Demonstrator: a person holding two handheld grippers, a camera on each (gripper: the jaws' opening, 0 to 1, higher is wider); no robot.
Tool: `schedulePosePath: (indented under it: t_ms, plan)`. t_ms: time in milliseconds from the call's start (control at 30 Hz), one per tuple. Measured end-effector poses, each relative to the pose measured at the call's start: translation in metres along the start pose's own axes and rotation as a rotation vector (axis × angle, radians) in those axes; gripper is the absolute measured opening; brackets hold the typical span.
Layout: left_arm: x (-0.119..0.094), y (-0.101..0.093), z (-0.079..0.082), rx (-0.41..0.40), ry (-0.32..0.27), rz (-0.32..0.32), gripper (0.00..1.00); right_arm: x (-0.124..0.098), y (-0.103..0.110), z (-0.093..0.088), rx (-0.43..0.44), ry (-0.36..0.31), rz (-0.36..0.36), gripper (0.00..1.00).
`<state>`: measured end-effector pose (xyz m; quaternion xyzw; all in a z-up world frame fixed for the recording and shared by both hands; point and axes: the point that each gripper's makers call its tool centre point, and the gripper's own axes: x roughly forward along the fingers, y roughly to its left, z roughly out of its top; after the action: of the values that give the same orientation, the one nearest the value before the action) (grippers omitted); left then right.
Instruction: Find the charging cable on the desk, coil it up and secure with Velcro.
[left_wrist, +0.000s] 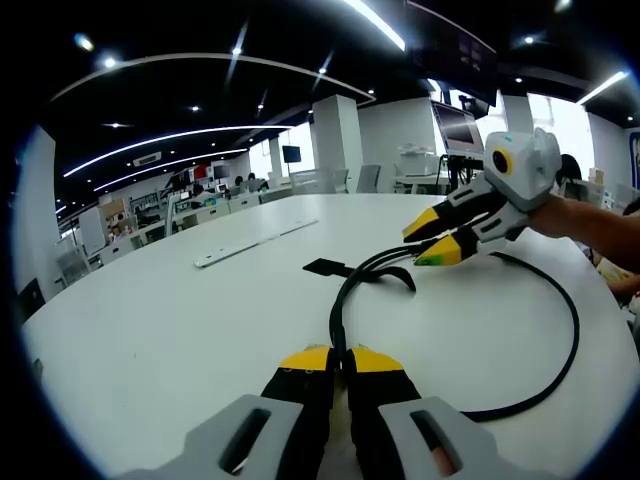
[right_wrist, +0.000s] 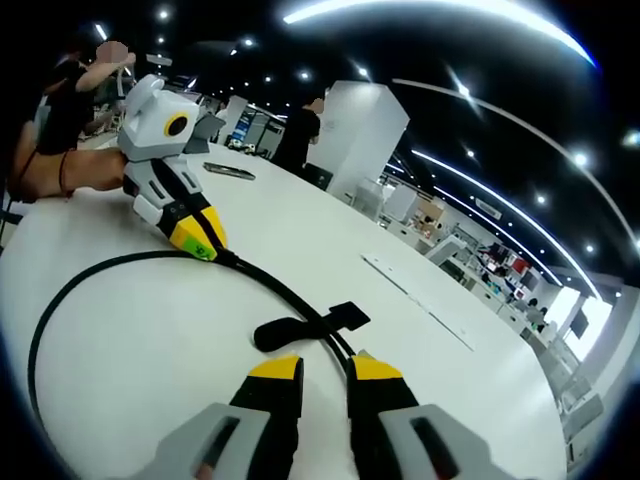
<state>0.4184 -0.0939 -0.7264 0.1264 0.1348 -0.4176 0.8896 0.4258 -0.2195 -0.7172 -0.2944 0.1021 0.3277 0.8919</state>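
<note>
A black charging cable (left_wrist: 560, 300) lies in a wide loop on the white table (left_wrist: 150, 330). My left gripper (left_wrist: 340, 358) is shut on a strand of it at the near side; in the right gripper view the left gripper (right_wrist: 205, 245) pinches the cable (right_wrist: 70, 290) at the loop's far end. The cable's black Velcro strap (left_wrist: 322, 267) lies flat where the strands meet. My right gripper (left_wrist: 432, 242) stands open there, jaws either side of the doubled strands. In its own view the right gripper (right_wrist: 325, 368) straddles the cable beside the Velcro strap (right_wrist: 350, 315).
A long white strip (left_wrist: 250, 243) lies on the far side of the table, seen also as the strip (right_wrist: 415, 290). A person's forearm (left_wrist: 590, 225) holds the right gripper. The table's edge (left_wrist: 60, 330) curves away on the left. Office desks and chairs stand beyond.
</note>
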Motion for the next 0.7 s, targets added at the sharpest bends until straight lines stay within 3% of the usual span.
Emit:
schedulePosePath:
  t_ms: [700]
  plan:
    - [0.0015, 0.0015, 0.0008, 0.003, -0.001, 0.0, 0.06, 0.0048, 0.0013, 0.0027, -0.014, 0.006, 0.01, 0.18]
